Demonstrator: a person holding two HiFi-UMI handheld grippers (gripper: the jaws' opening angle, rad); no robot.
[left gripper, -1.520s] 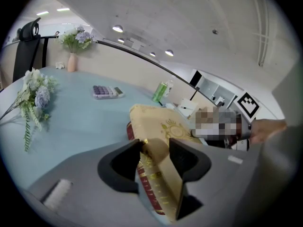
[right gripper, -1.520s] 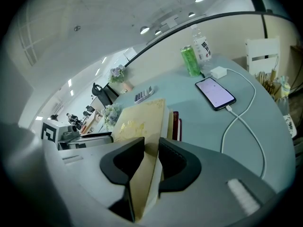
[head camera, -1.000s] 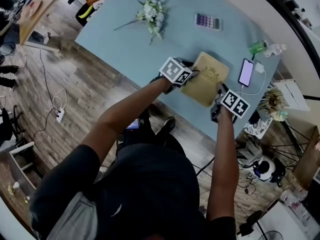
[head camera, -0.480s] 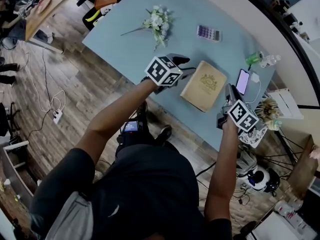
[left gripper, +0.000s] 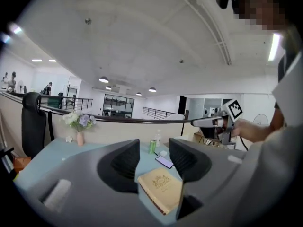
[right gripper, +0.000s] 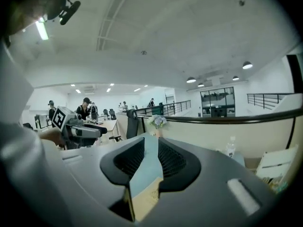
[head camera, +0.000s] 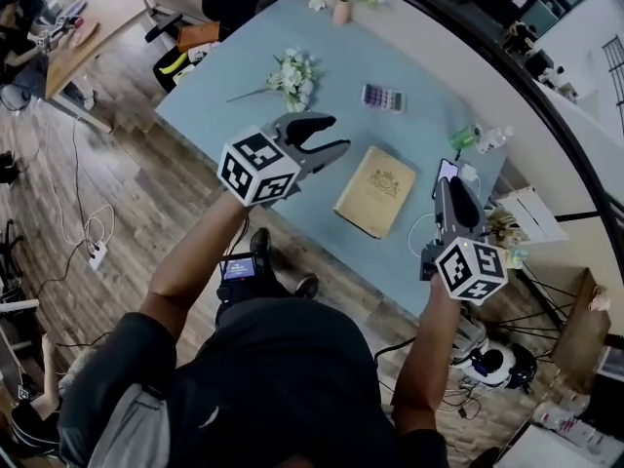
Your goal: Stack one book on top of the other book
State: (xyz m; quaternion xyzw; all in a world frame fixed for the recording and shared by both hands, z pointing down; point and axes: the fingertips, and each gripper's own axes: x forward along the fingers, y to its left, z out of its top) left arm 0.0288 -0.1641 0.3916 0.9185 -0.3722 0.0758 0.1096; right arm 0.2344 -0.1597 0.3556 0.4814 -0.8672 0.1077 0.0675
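Near the front edge of the pale blue worktop [head camera: 244,91], toward its right end, a tan hardback book with a gold emblem on its cover [head camera: 375,191] is seen lying flat, face up and set askew to that edge. Whether a second book lies under it cannot be told. The left gripper [head camera: 336,135] is held in the air above the front edge, left of the book and clear of it. Its jaws are spread wide with nothing between them, and the book and worktop are seen through the gap in the left gripper view. The right gripper [head camera: 453,191] is held up by the near right corner of the worktop, also clear of the book. Its jaws are drawn close, with only a narrow slit left between them, and nothing is gripped. A strip of worktop and a corner of the book are seen through that slit in the right gripper view. A black smartphone with a lit screen [head camera: 446,174] lies just beyond the book toward the right edge. A green can [head camera: 464,137] and a clear plastic bottle [head camera: 492,138] are placed near the far right corner. A grey calculator [head camera: 382,97] and a bunch of white flowers [head camera: 295,74] lie further back on the worktop.
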